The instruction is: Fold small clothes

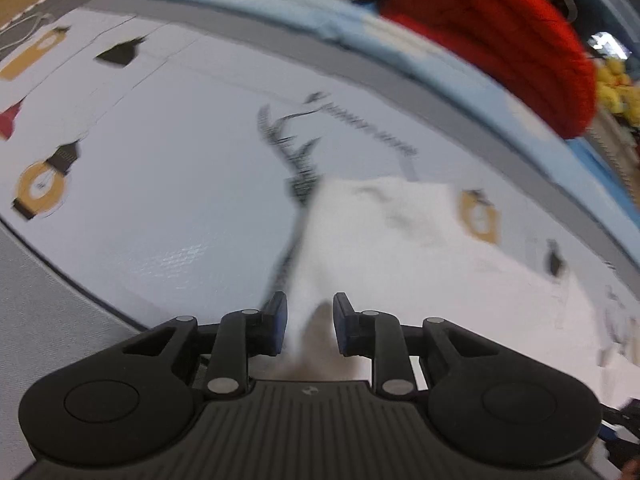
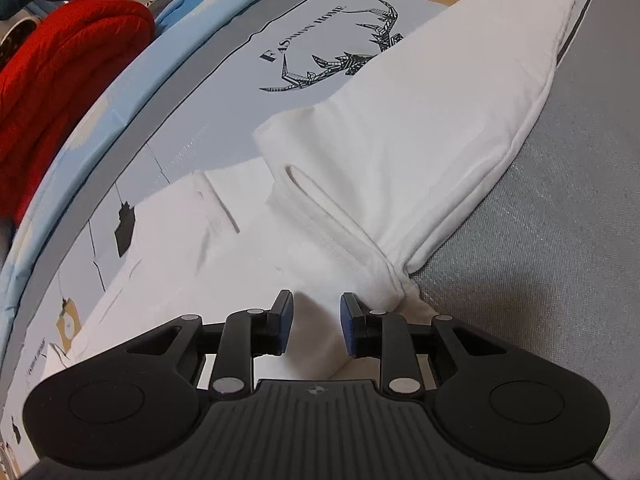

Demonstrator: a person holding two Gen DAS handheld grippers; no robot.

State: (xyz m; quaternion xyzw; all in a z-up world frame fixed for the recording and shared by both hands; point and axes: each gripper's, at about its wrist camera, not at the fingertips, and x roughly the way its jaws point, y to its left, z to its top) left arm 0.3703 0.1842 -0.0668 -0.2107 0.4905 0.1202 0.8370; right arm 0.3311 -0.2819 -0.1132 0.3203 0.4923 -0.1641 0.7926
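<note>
Left gripper (image 1: 308, 322): nearest the left wrist lens; its blue-padded jaws stand narrowly parted with a bunched corner of the white garment (image 1: 400, 240) drawn up between them. The cloth fills the gap and looks pinched, so I read this as a grip on the fabric. The view is smeared with blur, so the contact itself is not crisp.

Right gripper (image 2: 316, 326): nearest the right wrist lens; jaws equally narrow, with a fold of the same white garment (image 2: 420, 120) running in between the pads. It reads as held.

Where the garment lies: on a pale printed table cover (image 2: 224, 92), across its antler-and-lettering print and over the edge onto the grey mat (image 2: 540, 240). One long part is already doubled into a band; a flatter part spreads to the left.

Handling: light, soft knit, fully limp. It will sag and drag between the two hold points and slide easily on the glossy cover. Not fragile; several layers at the gathered end make it thicker there.

Where to hold: at hems and corners, taking all layers at once, with the two grips kept apart so the edge stays taut.

Risk: a layer slipping out, or the band unrolling when lifted.

Nearby: a red quilted item (image 2: 60, 80) lies well apart on the blue bedding (image 2: 120, 92).
</note>
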